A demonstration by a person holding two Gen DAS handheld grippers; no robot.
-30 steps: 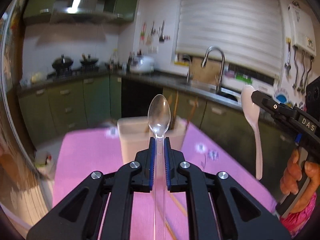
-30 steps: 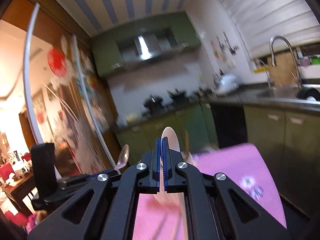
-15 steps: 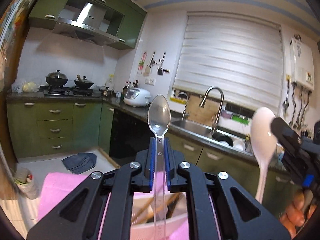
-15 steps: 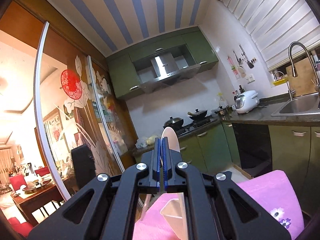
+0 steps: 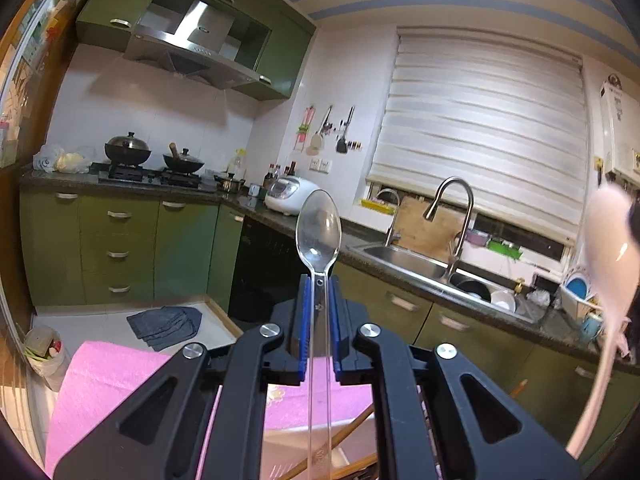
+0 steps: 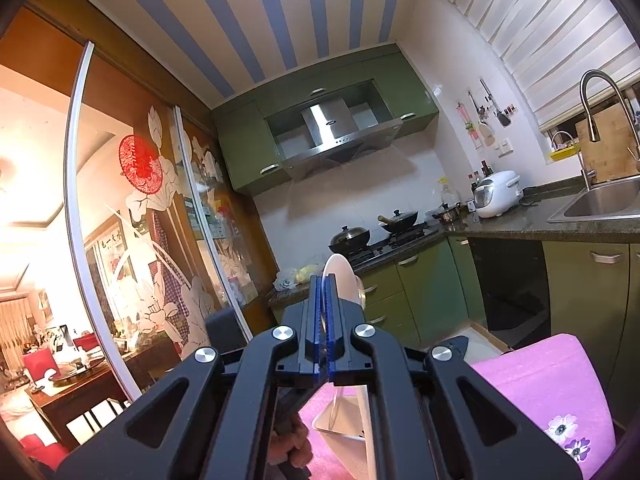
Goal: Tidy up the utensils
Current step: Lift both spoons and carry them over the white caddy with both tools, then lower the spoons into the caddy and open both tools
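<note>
My left gripper (image 5: 319,280) is shut on a clear plastic spoon (image 5: 318,232), bowl up, handle running down between the blue pads. My right gripper (image 6: 325,280) is shut on a white spoon (image 6: 340,276), seen edge-on, its bowl sticking up past the tips. The white spoon also shows at the right edge of the left wrist view (image 5: 610,240). A white utensil holder (image 6: 348,420) stands on the pink cloth (image 6: 536,384) below both grippers, with wooden chopsticks (image 5: 352,428) leaning in it.
Green kitchen cabinets (image 5: 116,248), a stove with pots (image 5: 128,152), a rice cooker (image 5: 286,196) and a sink with a tall faucet (image 5: 456,216) lie beyond the table. A glass sliding door (image 6: 160,240) is at the left of the right wrist view.
Both grippers have risen and tilted up with their spoons. The holder and pink cloth have dropped to the bottom of both views.
</note>
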